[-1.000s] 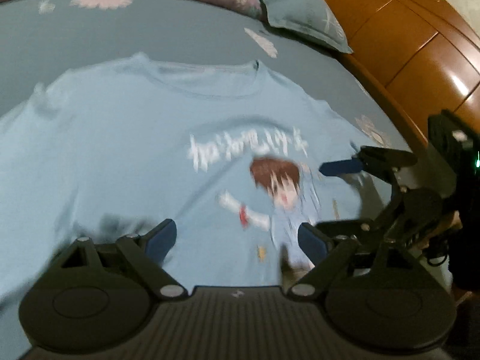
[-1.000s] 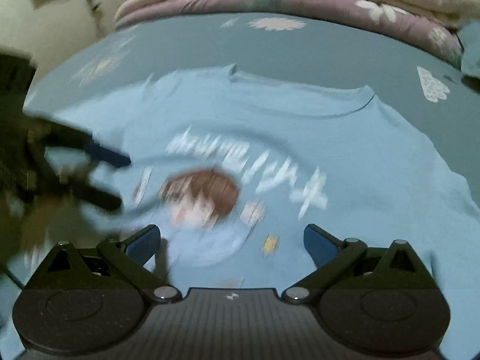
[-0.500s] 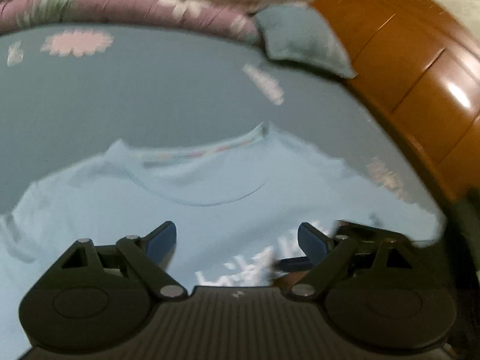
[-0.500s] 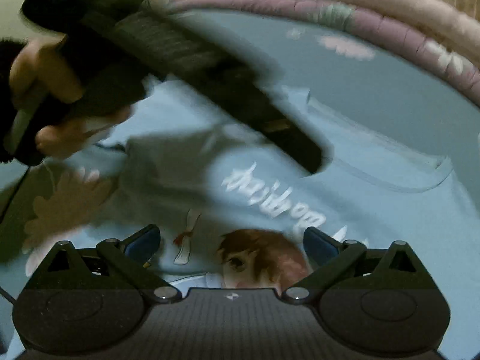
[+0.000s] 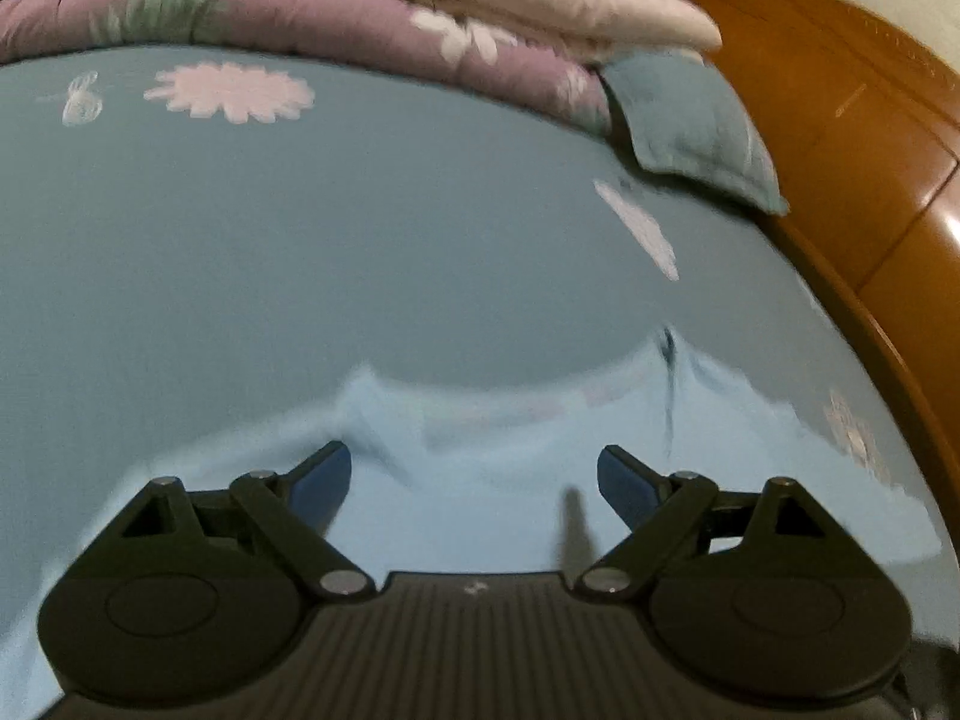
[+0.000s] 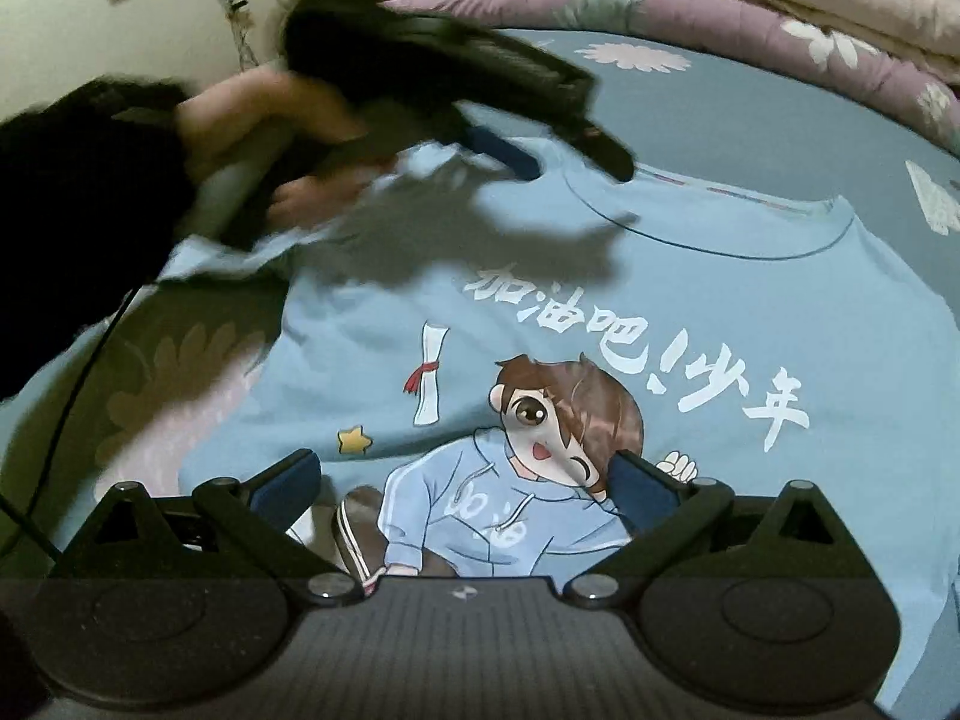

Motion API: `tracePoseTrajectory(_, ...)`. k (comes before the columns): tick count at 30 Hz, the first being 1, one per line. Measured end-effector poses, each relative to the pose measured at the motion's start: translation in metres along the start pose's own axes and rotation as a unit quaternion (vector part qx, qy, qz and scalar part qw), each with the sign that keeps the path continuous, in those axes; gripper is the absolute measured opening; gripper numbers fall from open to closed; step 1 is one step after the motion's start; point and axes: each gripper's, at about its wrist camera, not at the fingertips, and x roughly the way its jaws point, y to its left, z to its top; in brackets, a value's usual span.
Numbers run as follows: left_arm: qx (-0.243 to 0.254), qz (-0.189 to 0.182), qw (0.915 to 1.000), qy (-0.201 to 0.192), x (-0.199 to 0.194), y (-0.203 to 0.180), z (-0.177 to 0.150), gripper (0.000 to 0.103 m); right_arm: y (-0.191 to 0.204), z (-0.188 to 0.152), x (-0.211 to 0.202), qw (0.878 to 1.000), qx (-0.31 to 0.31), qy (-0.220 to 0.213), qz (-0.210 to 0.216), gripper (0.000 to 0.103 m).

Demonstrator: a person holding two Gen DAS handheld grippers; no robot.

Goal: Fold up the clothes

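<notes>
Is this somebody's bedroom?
Most likely a bedroom. The T-shirt is spread on a bed with a flowered blue sheet, folded quilts stacked at the far side, and a wooden headboard next to a small pillow.

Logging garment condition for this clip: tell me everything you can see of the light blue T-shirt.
The light blue T-shirt lies flat, front side up and unfolded, on the blue floral bedsheet. It looks like soft knit cotton, with a ribbed round collar pointing toward the quilts. The chest print shows white Chinese characters above a brown-haired cartoon child in a blue hoodie, plus a scroll and a yellow star. The left gripper hovers open over the shoulder by the collar; whether it touches is unclear. The right gripper is open above the print.
</notes>
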Motion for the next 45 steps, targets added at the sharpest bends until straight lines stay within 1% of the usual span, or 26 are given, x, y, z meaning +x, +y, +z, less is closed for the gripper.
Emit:
tracePoseTrajectory(3, 0.003, 0.011, 0.9999, 0.001, 0.01, -0.003, 0.013, 0.089, 0.002, -0.002, 0.0, 1.0, 0.0, -0.003, -0.008, 0.103)
tracePoseTrajectory(6, 0.015, 0.018, 0.9997, 0.004, 0.003, -0.013, 0.011, 0.089, 0.004, -0.002, 0.001, 1.0, -0.001, -0.006, -0.01, 0.103)
tracePoseTrajectory(8, 0.033, 0.007, 0.9994, 0.004, -0.009, -0.021, 0.003, 0.089, 0.005, -0.001, 0.001, 1.0, -0.004, -0.007, -0.011, 0.103)
tracePoseTrajectory(11, 0.048, 0.007, 0.9987, 0.018, -0.026, -0.034, -0.009, 0.089, 0.007, -0.001, 0.0, 1.0, -0.008, -0.009, -0.012, 0.103)
tracePoseTrajectory(12, 0.056, 0.008, 0.9982, 0.02, -0.034, -0.038, -0.014, 0.089, 0.007, -0.001, 0.0, 1.0, -0.009, -0.01, -0.012, 0.103)
tracePoseTrajectory(15, 0.063, 0.027, 0.9971, 0.032, -0.059, -0.043, -0.03, 0.09, 0.011, -0.002, 0.001, 1.0, -0.02, -0.013, -0.02, 0.103)
tracePoseTrajectory(19, 0.046, 0.06, 0.9963, 0.04, -0.084, -0.033, -0.061, 0.09, 0.014, -0.003, 0.002, 0.999, -0.026, -0.015, -0.029, 0.103)
tracePoseTrajectory(24, -0.025, 0.062, 0.9965, 0.05, -0.103, -0.008, -0.089, 0.09, 0.014, -0.003, 0.001, 0.999, -0.025, -0.016, -0.031, 0.103)
tracePoseTrajectory(25, -0.028, 0.063, 0.9965, 0.048, -0.107, -0.007, -0.087, 0.09, 0.014, -0.003, 0.001, 0.999, -0.025, -0.016, -0.032, 0.103)
tracePoseTrajectory(28, -0.021, 0.075, 0.9968, 0.017, -0.113, 0.0, -0.078, 0.09, 0.015, -0.003, 0.002, 0.999, -0.027, -0.014, -0.036, 0.103)
tracePoseTrajectory(30, -0.037, 0.074, 0.9966, 0.001, -0.109, 0.012, -0.068, 0.09, 0.017, -0.002, 0.003, 0.999, -0.028, -0.012, -0.039, 0.103)
tracePoseTrajectory(32, -0.064, 0.06, 0.996, -0.012, -0.101, 0.028, -0.059, 0.09, 0.018, -0.002, 0.003, 0.999, -0.03, -0.011, -0.041, 0.103)
tracePoseTrajectory(35, -0.083, 0.089, 0.992, -0.034, -0.091, 0.046, -0.055, 0.089, 0.018, -0.003, 0.003, 0.999, -0.03, -0.011, -0.042, 0.103)
tracePoseTrajectory(38, -0.095, 0.126, 0.9863, -0.047, -0.105, 0.053, -0.052, 0.089, 0.018, -0.003, 0.004, 0.999, -0.029, -0.014, -0.042, 0.103)
tracePoseTrajectory(40, -0.097, 0.147, 0.9832, -0.05, -0.121, 0.052, -0.052, 0.089, 0.018, -0.003, 0.003, 0.999, -0.029, -0.015, -0.042, 0.103)
tracePoseTrajectory(43, -0.08, 0.136, 0.9864, -0.046, -0.143, 0.046, -0.061, 0.09, 0.017, -0.004, 0.004, 0.999, -0.029, -0.017, -0.041, 0.103)
tracePoseTrajectory(45, -0.073, 0.138, 0.9872, -0.029, -0.15, 0.044, -0.073, 0.09, 0.017, -0.004, 0.004, 0.999, -0.03, -0.017, -0.041, 0.103)
